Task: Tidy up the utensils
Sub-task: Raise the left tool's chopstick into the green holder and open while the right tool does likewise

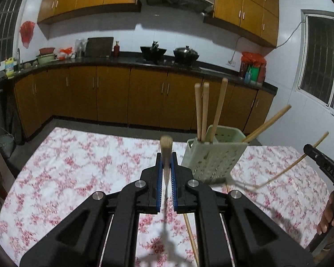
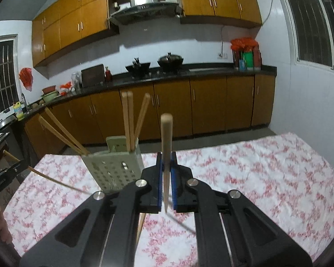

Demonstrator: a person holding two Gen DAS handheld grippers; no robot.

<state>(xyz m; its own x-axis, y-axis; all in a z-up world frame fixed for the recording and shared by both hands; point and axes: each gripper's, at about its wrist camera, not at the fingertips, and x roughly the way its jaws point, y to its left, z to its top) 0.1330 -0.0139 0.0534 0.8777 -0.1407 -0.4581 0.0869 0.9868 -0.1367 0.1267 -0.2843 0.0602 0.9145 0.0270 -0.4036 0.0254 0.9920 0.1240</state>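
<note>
My left gripper (image 1: 166, 156) is shut on a wooden chopstick (image 1: 166, 144) that stands upright between the blue pads, above the table. My right gripper (image 2: 166, 156) is shut on another upright chopstick (image 2: 166, 133). A pale green perforated holder (image 1: 213, 158) (image 2: 113, 166) stands on the table between the two grippers, with several chopsticks leaning in it. In the left wrist view the right gripper (image 1: 310, 150) shows at the right edge with its thin chopstick (image 1: 287, 170) slanting across. One loose chopstick (image 1: 190, 233) (image 2: 141, 222) lies on the cloth below the grippers.
The table wears a white cloth with red flowers (image 1: 78, 166) (image 2: 256, 178). A person's hand (image 1: 330, 215) grips the right handle. Beyond the table's far edge are floor, wooden base cabinets (image 1: 113, 95) and a dark counter with two woks (image 1: 186, 54).
</note>
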